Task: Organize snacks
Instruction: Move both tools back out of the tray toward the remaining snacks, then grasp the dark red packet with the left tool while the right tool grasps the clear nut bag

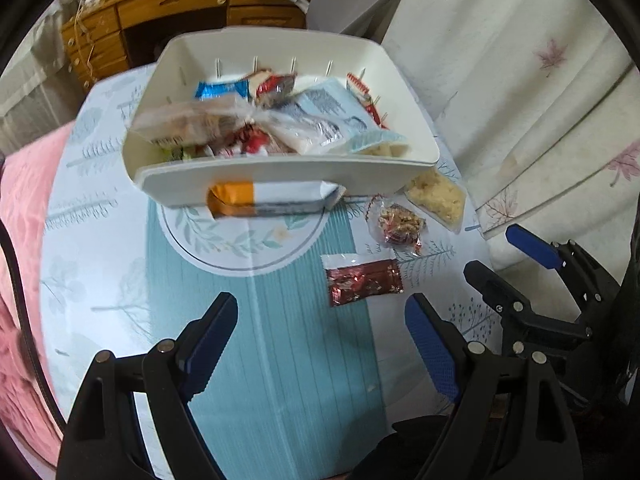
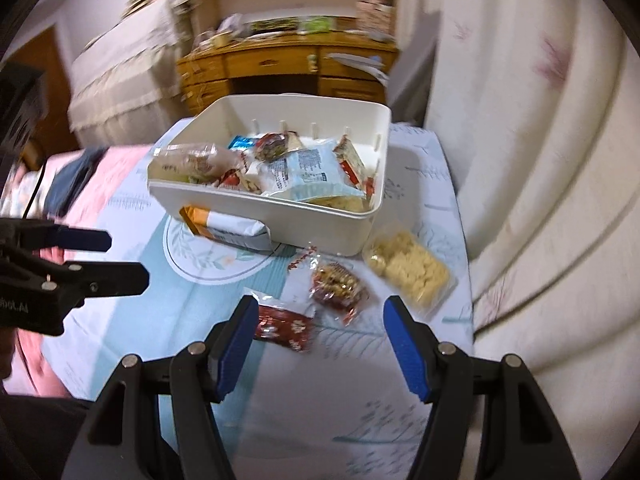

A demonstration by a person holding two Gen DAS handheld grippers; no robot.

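A: Both claws empty, jaws wide — left claw [image 1: 320, 344], right claw [image 2: 318, 344], hovering over table [image 1: 280, 360].
B: Progress?
A: White bin [image 1: 280, 178] mostly full. Left out: orange-white pack [image 1: 272, 198] against its front, dark red packet [image 2: 284, 328], nut bar [image 2: 338, 284], cracker bag [image 2: 408, 268].
B: Roughly two-thirds done, I'd say.

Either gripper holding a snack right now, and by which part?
Nothing is held. The left gripper and right gripper both have open jaws with only tablecloth between them; the dark red packet lies loose on the table.
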